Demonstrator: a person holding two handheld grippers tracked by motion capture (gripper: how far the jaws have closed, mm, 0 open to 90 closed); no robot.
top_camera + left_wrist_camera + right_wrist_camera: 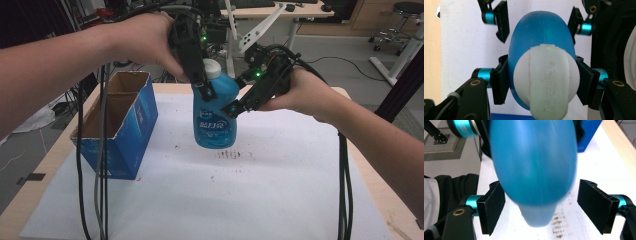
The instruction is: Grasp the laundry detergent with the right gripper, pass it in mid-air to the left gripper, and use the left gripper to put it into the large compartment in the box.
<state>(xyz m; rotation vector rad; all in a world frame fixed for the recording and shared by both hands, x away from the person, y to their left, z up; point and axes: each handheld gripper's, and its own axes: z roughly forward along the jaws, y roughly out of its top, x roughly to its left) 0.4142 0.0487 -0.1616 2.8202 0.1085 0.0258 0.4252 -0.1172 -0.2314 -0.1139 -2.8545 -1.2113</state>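
I am holding a pair of black tongs in each hand above a table covered with a white sheet [280, 195]. My left gripper [204, 86] comes down from above and is clamped on the shoulders of a blue plastic bottle [215, 117], just under its white cap [212, 68]; in the left gripper view the two pads press against either side of the blue body with the cap [546, 80] facing the camera. The bottle hangs upright in the air over the middle of the sheet, its base clear of the surface, with a white printed label on its front. My right gripper [239, 104] reaches in from the right at the height of the bottle's upper half. In the right gripper view its pads [492, 206] stand apart on either side of the blurred blue bottle [534, 165], with a clear gap on the right side, so they are not squeezing it. Whether the left pad brushes the bottle I cannot tell. To the left of the bottle, well apart from it, an open blue cardboard box [122, 127] stands on the table's left part, its brown inside showing. Black cables [100, 165] trail from my left gripper down across the box. A few dark smudges [235, 155] mark the sheet just below the bottle.
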